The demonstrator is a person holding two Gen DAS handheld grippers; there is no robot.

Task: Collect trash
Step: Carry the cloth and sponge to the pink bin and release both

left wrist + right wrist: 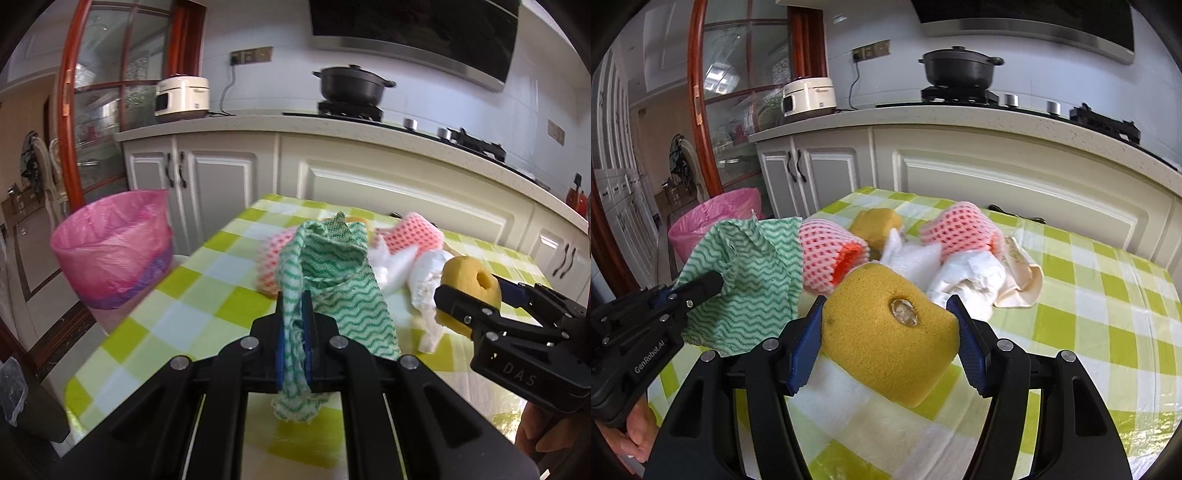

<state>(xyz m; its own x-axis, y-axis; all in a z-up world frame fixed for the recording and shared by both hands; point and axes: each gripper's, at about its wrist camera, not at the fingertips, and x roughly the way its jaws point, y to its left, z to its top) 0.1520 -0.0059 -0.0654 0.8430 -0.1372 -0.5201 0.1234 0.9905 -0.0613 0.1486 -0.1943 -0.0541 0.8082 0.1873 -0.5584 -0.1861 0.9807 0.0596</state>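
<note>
- Left tool [295, 332]: pressed together on the green-and-white wavy cleaning cloth [332, 280], cloth bunched between the blue pads and draped forward and below them, lifted above the surface [177, 317].
- Right tool [890, 332]: pinching the yellow sponge [886, 332] from both sides, sponge with a hole in its top face, raised over the green-checked cloth of the surface.
- Remaining on the surface beyond both tools: two pink foam fruit nets [960, 225], a second yellow sponge [875, 223] between them, crumpled white plastic bags [967, 277] touching the nets.
- Trash bin with pink liner [114, 247]: on the floor just beside the left edge of the surface, mouth open upward.
- Background: white cabinets, rice cooker [183, 98] and black pot [351, 85] on the kitchen worktop.
</note>
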